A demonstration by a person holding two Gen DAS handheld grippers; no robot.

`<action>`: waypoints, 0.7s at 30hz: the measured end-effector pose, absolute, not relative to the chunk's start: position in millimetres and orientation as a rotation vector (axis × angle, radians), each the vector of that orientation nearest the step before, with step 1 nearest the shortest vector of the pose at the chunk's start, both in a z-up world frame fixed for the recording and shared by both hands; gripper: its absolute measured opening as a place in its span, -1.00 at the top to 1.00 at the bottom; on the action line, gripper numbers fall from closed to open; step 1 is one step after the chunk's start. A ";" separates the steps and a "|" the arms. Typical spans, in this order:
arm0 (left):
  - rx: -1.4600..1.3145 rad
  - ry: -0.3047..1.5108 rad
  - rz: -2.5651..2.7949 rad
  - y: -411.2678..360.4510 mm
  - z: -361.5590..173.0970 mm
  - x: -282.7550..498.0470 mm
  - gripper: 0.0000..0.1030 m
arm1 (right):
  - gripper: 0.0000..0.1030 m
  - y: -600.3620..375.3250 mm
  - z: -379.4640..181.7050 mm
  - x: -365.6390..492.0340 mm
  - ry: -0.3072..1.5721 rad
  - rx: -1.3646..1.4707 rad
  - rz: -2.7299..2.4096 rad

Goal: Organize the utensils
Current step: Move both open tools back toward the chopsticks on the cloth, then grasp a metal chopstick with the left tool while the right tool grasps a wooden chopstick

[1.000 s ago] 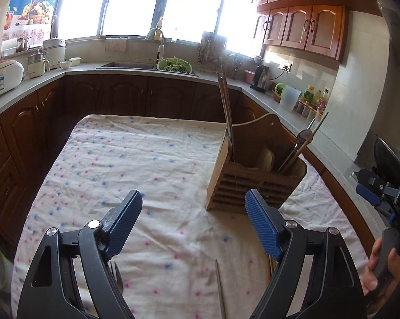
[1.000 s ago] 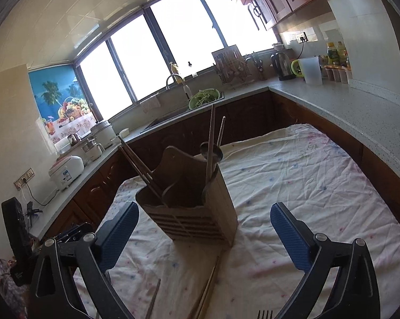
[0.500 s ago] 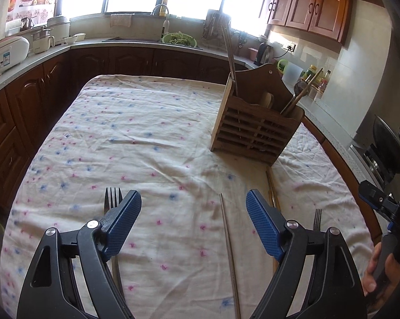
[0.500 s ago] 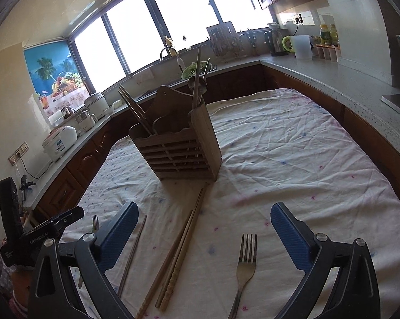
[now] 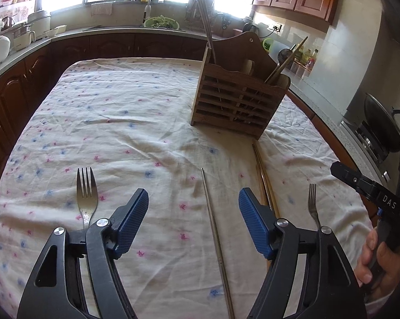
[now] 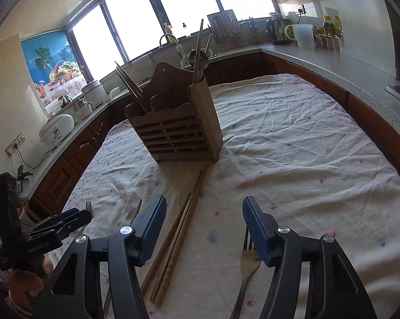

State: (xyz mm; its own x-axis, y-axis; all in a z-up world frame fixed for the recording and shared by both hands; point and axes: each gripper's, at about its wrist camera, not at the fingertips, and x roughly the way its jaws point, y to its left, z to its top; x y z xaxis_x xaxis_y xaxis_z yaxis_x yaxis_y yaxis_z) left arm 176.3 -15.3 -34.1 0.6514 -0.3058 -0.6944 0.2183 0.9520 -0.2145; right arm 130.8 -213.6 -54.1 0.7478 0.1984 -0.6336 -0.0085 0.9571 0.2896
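Left gripper jaws apart, empty, above tablecloth. One metal chopstick between them, one fork left of them. Right gripper jaws apart, empty: two wooden chopsticks between, second fork under right jaw. One wooden holder ahead.

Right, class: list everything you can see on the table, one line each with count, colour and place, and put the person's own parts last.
holder: one, brown wood, upright on the far part of the cloth, already holding chopsticks and a spoon
wooden chopsticks: one pair, brown, lying in front of the holder
metal chopstick: one, silver, left of the wooden pair
forks: two, silver, one at each side
cloth: one, white, dotted, covering the table
left gripper: open, empty
right gripper: open, empty
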 end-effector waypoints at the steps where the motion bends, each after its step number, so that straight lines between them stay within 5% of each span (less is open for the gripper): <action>1: -0.110 0.820 -0.306 -18.7 -35.9 178.4 -0.19 | -0.03 -213.2 -56.5 133.7 0.729 0.280 0.118; 9: -0.078 0.888 -0.356 -36.7 -50.1 195.5 0.29 | 0.46 -201.9 -78.9 163.7 0.811 0.291 0.159; 21: -0.066 0.976 -0.384 -49.6 -72.0 220.5 0.58 | 0.65 -184.8 -108.3 213.5 0.926 0.236 0.171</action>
